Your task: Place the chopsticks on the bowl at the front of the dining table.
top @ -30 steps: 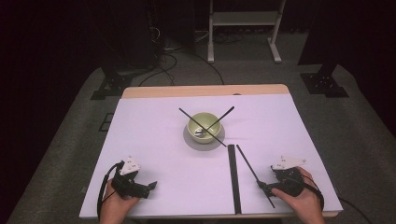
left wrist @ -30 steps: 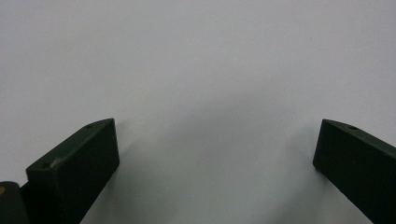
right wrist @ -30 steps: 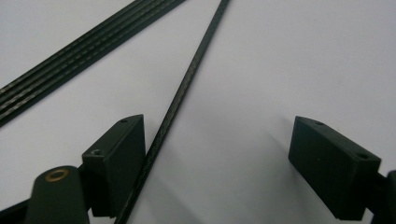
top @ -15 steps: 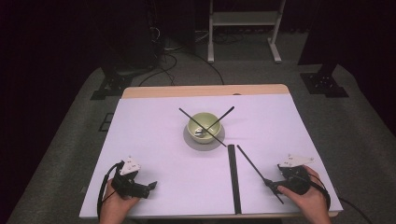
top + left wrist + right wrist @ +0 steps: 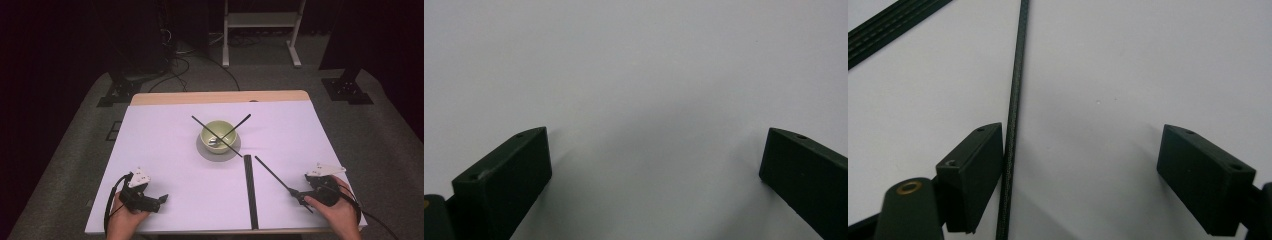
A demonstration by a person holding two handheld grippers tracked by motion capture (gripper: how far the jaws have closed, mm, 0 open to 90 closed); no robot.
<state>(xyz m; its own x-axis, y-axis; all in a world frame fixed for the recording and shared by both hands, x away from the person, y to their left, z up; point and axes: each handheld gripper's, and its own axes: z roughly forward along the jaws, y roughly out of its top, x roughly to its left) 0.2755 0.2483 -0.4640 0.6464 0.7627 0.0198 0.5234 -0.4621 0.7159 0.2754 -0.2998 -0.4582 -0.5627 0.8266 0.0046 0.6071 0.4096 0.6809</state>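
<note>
Left gripper [image 5: 159,201] low at near-left corner of table [image 5: 165,150], held in left hand [image 5: 125,220], pointing right; fingers [image 5: 504,185] spread wide, nothing between them, bare white surface ahead. Parked clear of the work, likely idle.

Centre: green bowl [image 5: 218,134] on grey saucer [image 5: 218,150], two black rods crossed over the rim [image 5: 220,131], apparently propped there as placed. Flat black strip [image 5: 250,190] lying toward near edge, just right of the bowl.

Loose black rod [image 5: 272,172] on the table, slanting from beside the strip toward near-right corner. Right gripper [image 5: 300,196] down at its near end, right hand [image 5: 337,212] wrapped behind, wrist low. Fingers [image 5: 973,175] released, rod [image 5: 1015,100] touching inner face of left finger, well apart from the other. Judged: positioned to close on the rod; not yet grasped.
</note>
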